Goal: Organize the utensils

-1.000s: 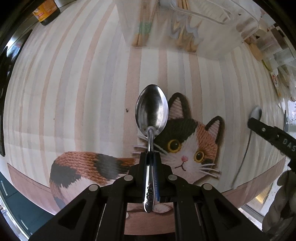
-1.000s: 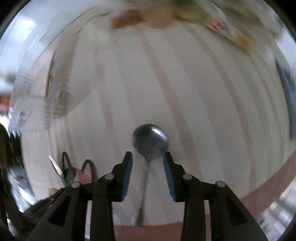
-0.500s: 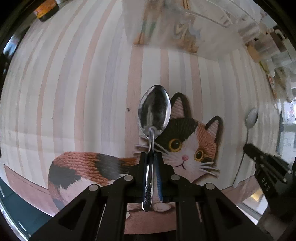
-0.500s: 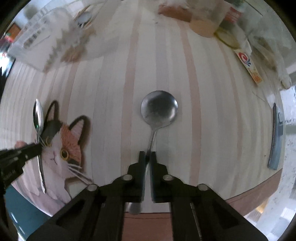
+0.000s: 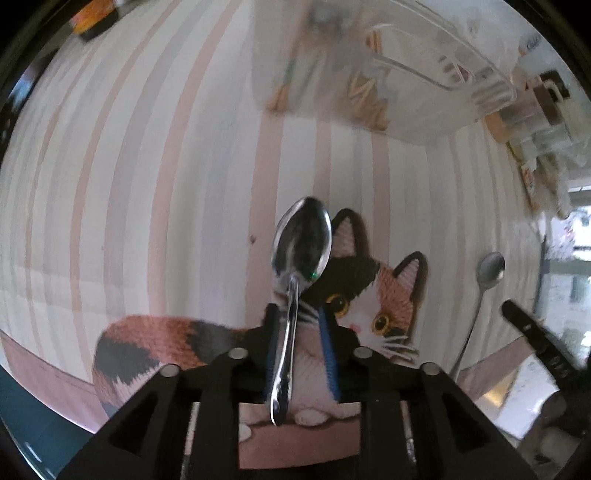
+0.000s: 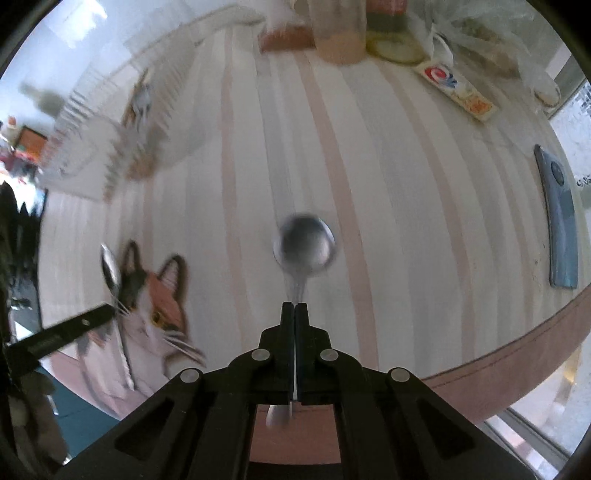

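Both grippers point steeply down over the striped tablecloth [image 6: 388, 184]. Left gripper [image 5: 299, 325]: jaws just easing apart, oval spoon [image 5: 301, 243] loose between them, bowl at 12 o'clock. Right gripper [image 6: 294, 314]: clamped tight on the round spoon [image 6: 304, 247], handle pinched.

Round table [image 6: 406, 206] under pink-and-grey striped cloth [image 5: 147, 184]. On cloth: calico cat mat [image 5: 388, 295], clear plastic organizer tray [image 5: 369, 74], blue-grey phone [image 6: 559, 218] near edge, flat printed packet [image 6: 458, 92], jars [image 6: 338, 29] at far side.
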`<state>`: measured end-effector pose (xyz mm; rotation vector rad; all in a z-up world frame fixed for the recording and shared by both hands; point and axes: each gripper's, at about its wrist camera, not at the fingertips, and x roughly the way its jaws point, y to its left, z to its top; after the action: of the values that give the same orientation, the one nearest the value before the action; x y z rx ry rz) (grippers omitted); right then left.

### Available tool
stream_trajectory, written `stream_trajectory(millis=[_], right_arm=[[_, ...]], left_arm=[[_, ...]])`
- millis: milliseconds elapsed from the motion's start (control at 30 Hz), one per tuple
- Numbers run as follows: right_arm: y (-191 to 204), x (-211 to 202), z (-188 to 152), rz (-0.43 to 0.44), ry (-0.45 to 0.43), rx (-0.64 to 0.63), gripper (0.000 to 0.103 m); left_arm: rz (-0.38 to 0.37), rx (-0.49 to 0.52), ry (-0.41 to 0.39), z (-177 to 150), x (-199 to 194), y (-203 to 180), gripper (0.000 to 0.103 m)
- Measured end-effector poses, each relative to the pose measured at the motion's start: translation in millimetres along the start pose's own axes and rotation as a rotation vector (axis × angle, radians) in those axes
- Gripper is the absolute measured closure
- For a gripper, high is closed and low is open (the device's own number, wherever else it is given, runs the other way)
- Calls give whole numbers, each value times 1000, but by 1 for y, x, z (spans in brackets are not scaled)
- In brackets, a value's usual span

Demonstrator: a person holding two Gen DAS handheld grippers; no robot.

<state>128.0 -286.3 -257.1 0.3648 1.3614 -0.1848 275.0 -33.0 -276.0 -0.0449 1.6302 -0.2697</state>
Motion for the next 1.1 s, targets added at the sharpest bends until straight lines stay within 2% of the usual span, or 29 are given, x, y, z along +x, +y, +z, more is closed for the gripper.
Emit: stream_trajectory(millis=[100,167,200,233,267,333,367,533,633,667,700,733,800,900,1100], right_arm=[[-13,-5,15,36,8,19,103],[-25,0,17,39,24,56,102],[-11,12,16,37,30,67,101],[-13,15,18,34,38,84,96],[-19,15,18,28,42,102,90],[-14,27,23,26,31,119,64],[-16,26,25,22,24,120,61],[-8,44,26,37,43,104,57],[23,58,36,-32,16,29,54],[29,60,36,-56,11,4,55],[36,61,36,-94,4,-21,64],[43,62,37,-117,-13,-42,85],[50,64,38,-121,-21,-77,102],[53,66,43,-116,-15,-86,103],[33,41,41,-22,-47,-21,103]], left_arm=[[68,37,25,5,10,-11,80],[108,59,0,6,11,-20,81],[122,65,-4,6,12,-23,81],[143,73,-12,6,12,-27,88],[165,86,-21,4,14,-32,99],[163,87,-28,3,16,-37,99],[158,85,-26,2,16,-37,99],[147,62,-26,0,9,-23,99],[143,48,-39,-8,-6,-6,99],[144,44,-43,-9,-9,-3,99],[142,37,-51,-10,-14,-1,99],[143,33,-58,-10,-17,1,99],[143,22,-75,-10,-27,5,99],[142,6,-99,-13,-38,9,99],[150,-8,-152,-21,-63,0,99]])
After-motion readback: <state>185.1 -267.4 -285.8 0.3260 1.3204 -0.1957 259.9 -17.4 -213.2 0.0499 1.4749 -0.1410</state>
